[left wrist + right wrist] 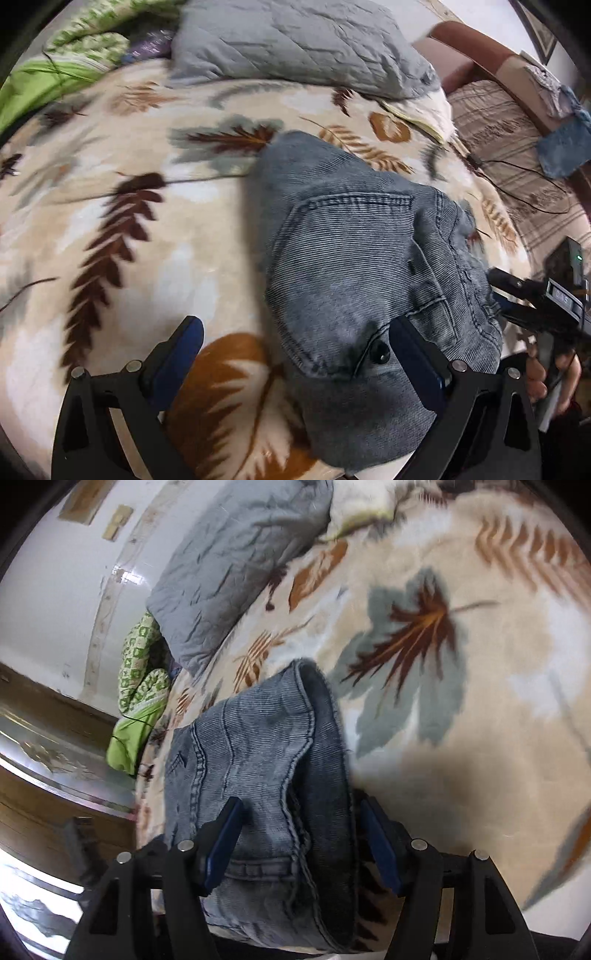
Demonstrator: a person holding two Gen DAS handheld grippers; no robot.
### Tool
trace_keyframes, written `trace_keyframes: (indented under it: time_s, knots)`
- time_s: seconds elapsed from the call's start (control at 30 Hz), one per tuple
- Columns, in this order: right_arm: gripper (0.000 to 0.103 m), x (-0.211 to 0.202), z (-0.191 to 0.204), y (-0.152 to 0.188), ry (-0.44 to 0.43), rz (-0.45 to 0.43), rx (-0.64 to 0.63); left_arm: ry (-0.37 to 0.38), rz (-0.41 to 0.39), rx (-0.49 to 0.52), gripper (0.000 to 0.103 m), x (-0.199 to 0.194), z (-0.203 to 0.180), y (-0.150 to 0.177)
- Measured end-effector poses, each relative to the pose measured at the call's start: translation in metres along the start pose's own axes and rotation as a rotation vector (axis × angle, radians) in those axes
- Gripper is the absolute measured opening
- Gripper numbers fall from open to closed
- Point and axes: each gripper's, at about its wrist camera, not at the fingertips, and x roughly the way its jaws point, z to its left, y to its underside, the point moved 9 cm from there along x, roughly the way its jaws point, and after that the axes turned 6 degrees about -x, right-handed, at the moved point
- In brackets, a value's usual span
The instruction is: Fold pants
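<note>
- Both tools gape, left tool (pixel 295 354) and right tool (pixel 301 840), straddling folded grey-blue denim pants (pixel 354 266) without gripping.
- Pants lie near the bed's front edge on the leaf-patterned beige blanket (pixel 129 155), likely for pressing the fold flat.

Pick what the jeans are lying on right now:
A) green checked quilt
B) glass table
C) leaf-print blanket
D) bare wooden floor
C: the folded jeans rest on the cream leaf-print blanket, while the green checked quilt sits bunched apart at the bed's far edge.
</note>
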Motion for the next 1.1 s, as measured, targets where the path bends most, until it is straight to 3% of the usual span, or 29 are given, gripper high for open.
trace_keyframes:
  time_s: [0.17,0.3,0.4,0.47,0.6,0.7,0.77,1.0,1.1]
  knots:
    - [0.078,0.021,0.018,-0.002,-0.028,0.058,-0.057,0.122,0.053,-0.009,0.1,0.017,-0.008,0.001]
    - [0.08,0.038,0.039,0.001,-0.078,0.105,-0.082,0.167,0.05,0.017,0.1,0.018,-0.019,-0.002]
    - [0.082,0.05,0.053,0.004,-0.045,0.128,-0.149,0.201,0.062,0.02,0.1,0.022,-0.024,-0.003]
    - [0.082,0.058,0.062,0.006,-0.067,0.15,-0.149,0.203,0.059,0.017,0.099,0.022,-0.023,-0.004]
    - [0.078,0.065,0.071,0.007,-0.044,0.162,-0.211,0.22,0.043,0.001,0.075,0.019,-0.02,-0.006]
    - [0.058,0.064,0.081,0.009,-0.05,0.144,-0.255,0.225,0.025,-0.009,0.054,0.015,-0.016,-0.008]
    - [0.049,0.062,0.09,0.011,-0.038,0.129,-0.316,0.24,0.015,-0.014,0.047,0.013,-0.016,-0.009]
    - [0.041,0.049,0.118,0.006,-0.064,0.055,-0.396,0.251,-0.028,0.004,0.032,-0.001,-0.02,-0.018]
    - [0.041,0.05,0.133,0.0,-0.068,0.042,-0.453,0.238,-0.086,0.016,0.032,-0.017,-0.019,-0.033]
